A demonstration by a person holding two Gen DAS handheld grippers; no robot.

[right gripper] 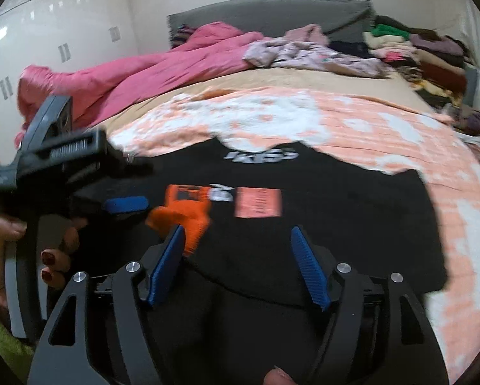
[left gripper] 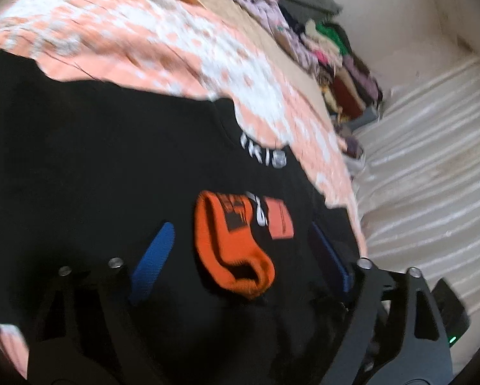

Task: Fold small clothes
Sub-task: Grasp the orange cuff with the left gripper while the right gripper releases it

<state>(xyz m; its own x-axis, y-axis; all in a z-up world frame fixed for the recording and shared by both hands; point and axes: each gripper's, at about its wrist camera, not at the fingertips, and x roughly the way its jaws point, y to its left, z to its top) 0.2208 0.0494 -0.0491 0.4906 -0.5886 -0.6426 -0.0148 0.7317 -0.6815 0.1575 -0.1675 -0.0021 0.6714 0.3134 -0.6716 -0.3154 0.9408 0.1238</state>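
Black printed garment [left gripper: 95, 160] lying flat on peach-and-white patterned bedspread [left gripper: 150, 41], small orange knitted cuff [left gripper: 230, 247] resting on it, left gripper [left gripper: 240, 256] straddling the cuff, right gripper [right gripper: 236, 266] hovering alongside, both spread wide, gripping nothing.

Both wrist views look steeply down, close over the bed. Each shows the black garment [left gripper: 95, 160] and orange sock [left gripper: 227, 250]; the right also catches the left gripper [right gripper: 124, 205].

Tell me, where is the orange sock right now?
The orange sock lies on the black garment, between the left tongs' open blue pads, beside a pink label.
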